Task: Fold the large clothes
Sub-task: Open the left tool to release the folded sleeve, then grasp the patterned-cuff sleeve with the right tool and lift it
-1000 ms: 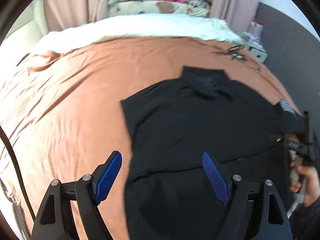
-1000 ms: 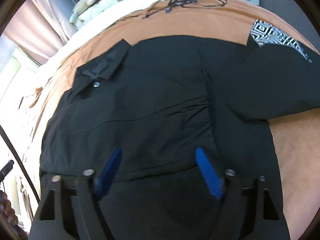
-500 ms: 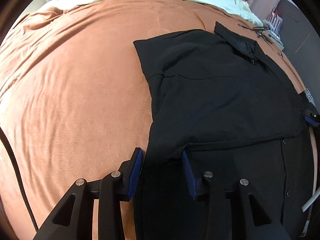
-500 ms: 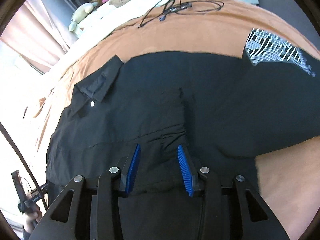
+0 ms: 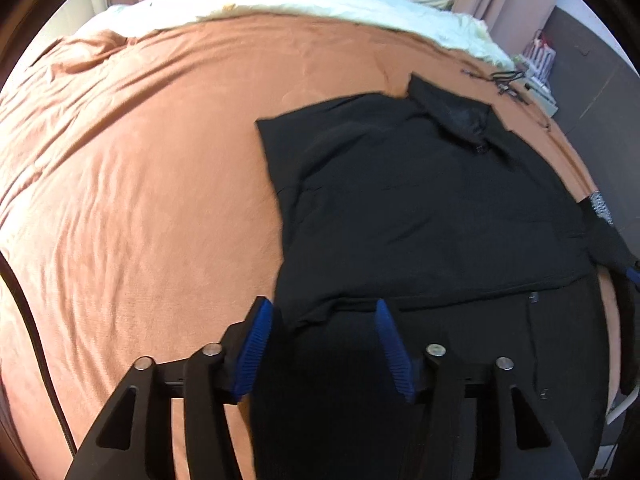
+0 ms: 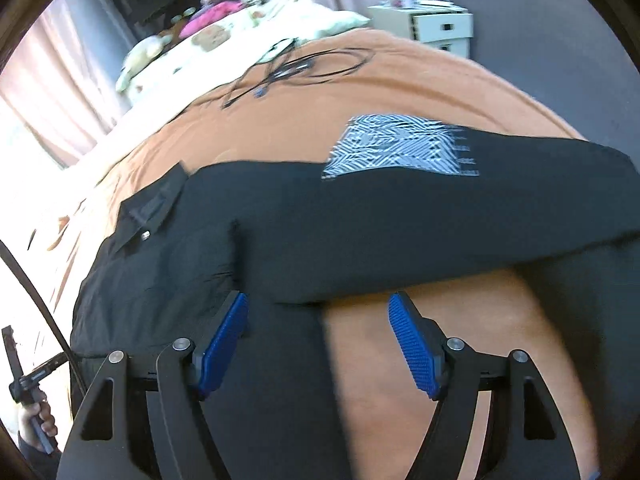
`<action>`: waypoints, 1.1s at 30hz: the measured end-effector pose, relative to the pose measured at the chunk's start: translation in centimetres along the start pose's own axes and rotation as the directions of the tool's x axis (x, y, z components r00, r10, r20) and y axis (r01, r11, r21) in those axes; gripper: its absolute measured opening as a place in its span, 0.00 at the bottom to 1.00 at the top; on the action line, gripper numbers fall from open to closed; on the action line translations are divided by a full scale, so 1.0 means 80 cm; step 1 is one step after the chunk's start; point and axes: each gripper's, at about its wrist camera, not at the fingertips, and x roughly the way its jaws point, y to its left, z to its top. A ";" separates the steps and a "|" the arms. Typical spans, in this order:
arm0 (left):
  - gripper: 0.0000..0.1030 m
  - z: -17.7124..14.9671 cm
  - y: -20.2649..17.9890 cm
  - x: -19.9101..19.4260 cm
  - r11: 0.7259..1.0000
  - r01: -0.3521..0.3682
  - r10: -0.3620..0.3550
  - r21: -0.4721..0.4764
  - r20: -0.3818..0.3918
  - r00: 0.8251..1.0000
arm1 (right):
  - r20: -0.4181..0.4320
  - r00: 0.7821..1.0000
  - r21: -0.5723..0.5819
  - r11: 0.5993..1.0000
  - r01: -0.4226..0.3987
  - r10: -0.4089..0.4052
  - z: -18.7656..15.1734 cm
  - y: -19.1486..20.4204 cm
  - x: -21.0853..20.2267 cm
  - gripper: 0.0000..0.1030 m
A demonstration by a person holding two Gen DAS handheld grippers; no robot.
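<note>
A large black collared shirt (image 5: 420, 208) lies on an orange bedsheet (image 5: 140, 200), its left side folded inward. My left gripper (image 5: 322, 316) is open over the shirt's lower left edge, with the folded sleeve's hem between its blue pads (image 5: 256, 344). In the right wrist view the shirt (image 6: 360, 232) spreads across the frame, with a black-and-white patterned patch (image 6: 396, 148) on its right sleeve. My right gripper (image 6: 318, 312) is open at the sleeve's lower edge, holding nothing.
Black cables (image 6: 296, 68) lie on the sheet beyond the shirt. A white quilt (image 5: 320, 4) and soft toys lie at the bed's far end. A white drawer unit (image 6: 428, 24) stands by the dark wall. The left hand and its gripper (image 6: 28, 392) show at the right wrist view's lower left.
Both grippers have opened wider than half a second ago. The right gripper has moved right, off the shirt's body to the right sleeve's edge. The left gripper has drawn back a little.
</note>
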 end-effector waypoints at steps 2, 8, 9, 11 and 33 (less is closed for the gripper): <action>0.57 0.002 -0.012 -0.007 1.000 0.005 -0.005 0.015 0.011 1.000 | 0.014 1.000 0.040 0.999 0.025 -0.026 -0.006 -0.028 -0.015 0.70; 0.58 0.014 -0.059 -0.019 0.997 0.047 -0.049 0.056 0.045 0.998 | 0.072 0.995 0.159 0.986 0.055 -0.067 -0.020 -0.104 -0.062 0.70; 0.58 0.016 -0.070 -0.019 0.996 0.052 -0.056 0.066 0.052 0.997 | 0.078 0.995 0.181 0.982 0.055 -0.070 -0.022 -0.117 -0.068 0.70; 0.58 0.019 -0.086 -0.019 0.995 0.065 -0.070 0.077 0.058 0.996 | 0.086 0.994 0.223 0.973 0.052 -0.073 -0.026 -0.139 -0.077 0.70; 0.58 0.032 -0.274 0.083 0.942 0.214 -0.210 0.257 -0.042 0.977 | 0.141 0.981 0.388 0.919 0.066 -0.130 -0.020 -0.207 -0.040 0.35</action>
